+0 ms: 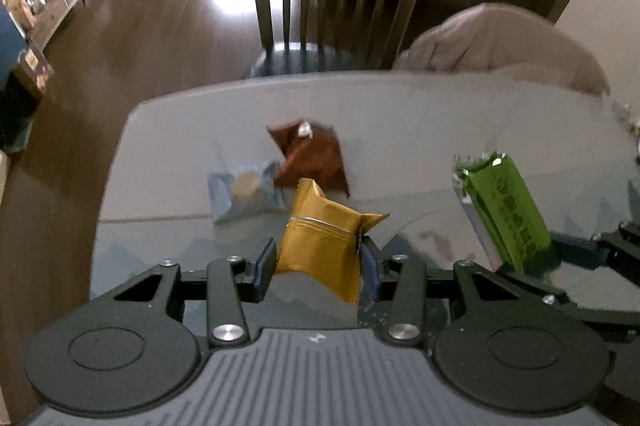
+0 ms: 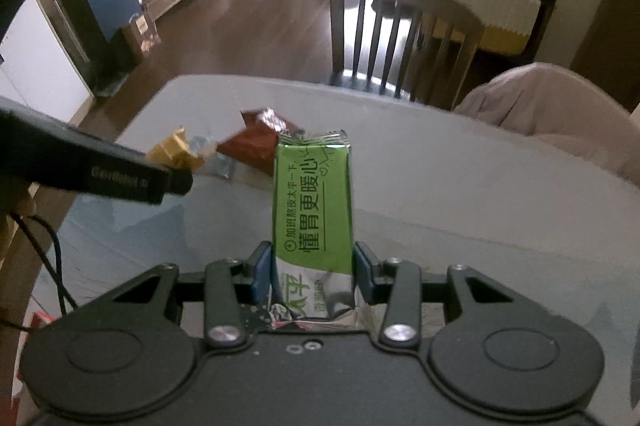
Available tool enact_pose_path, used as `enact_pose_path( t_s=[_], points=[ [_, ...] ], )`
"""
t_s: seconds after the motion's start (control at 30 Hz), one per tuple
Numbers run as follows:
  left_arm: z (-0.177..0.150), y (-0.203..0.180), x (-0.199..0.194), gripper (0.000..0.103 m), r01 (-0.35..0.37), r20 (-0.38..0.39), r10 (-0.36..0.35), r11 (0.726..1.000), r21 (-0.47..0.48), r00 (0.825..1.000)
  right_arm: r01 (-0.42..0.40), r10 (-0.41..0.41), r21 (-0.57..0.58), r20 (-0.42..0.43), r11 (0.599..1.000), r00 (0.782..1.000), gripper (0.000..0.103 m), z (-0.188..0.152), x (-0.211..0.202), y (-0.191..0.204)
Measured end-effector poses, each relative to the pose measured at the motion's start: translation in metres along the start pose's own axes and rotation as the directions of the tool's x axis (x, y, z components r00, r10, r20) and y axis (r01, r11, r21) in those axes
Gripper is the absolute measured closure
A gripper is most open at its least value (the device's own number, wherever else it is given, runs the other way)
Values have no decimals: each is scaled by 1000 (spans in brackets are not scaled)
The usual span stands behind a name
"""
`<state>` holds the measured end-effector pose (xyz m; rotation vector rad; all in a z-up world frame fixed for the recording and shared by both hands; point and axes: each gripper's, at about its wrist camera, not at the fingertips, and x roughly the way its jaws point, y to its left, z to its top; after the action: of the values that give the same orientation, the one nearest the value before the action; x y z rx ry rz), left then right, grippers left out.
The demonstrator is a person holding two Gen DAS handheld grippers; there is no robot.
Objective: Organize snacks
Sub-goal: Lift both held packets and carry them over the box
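Spanning grey, table (image 1: 440,114) fronts chair (image 1: 332,2) and wood floor (image 1: 152,26).

My left gripper (image 1: 318,260) is matte black, with blue pads on the fingers (image 1: 264,262) and silver screw heads dotting the linkage arms. Two big round black discs sit at 7 and 5 o'clock, with a ribbed grey housing between them. My right gripper (image 2: 312,272) is the same build but with a plain black housing. There's white lettering down the left one's side and a thin black cable (image 2: 52,258) trailing at 9 o'clock.
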<state>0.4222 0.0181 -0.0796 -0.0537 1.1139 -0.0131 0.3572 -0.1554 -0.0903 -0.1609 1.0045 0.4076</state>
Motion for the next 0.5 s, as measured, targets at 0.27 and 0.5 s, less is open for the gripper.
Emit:
enact_pose_path(
  t_s=[0.27, 0.5],
  points=[
    [-19, -4, -67, 59, 4, 58, -6, 1000, 30, 998, 23, -22, -16, 51, 1000, 998, 62, -10, -59, 18],
    [-55, -4, -104, 59, 1, 47, -3, 999, 53, 999, 28, -26, -29, 69, 999, 997, 61, -32, -96, 37]
  ],
)
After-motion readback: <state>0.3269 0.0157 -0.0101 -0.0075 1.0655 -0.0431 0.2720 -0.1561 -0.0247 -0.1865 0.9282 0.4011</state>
